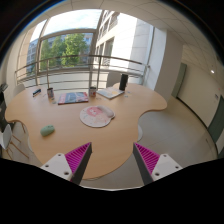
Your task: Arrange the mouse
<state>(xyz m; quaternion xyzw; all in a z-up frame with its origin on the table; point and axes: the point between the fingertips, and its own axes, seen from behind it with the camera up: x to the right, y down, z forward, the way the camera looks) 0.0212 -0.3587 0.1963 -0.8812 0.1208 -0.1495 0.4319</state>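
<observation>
Your gripper (112, 160) jaws apart, holding nothing; mouse (47, 130) on worktop (60, 145) far left, round mat (97, 116) beyond

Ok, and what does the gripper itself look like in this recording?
The gripper shows as two fingers rising from the bottom of the gripper view. Each finger carries a bright magenta pad on its inner face, ribbed with fine diagonal lines, over a pale, whitish body. The shapes taper to points. No cables, markings, hand or sleeve are visible.

A tan wooden table (60, 140) bears a pinkish round mat (97, 116) and a pale green mouse (47, 130).
</observation>
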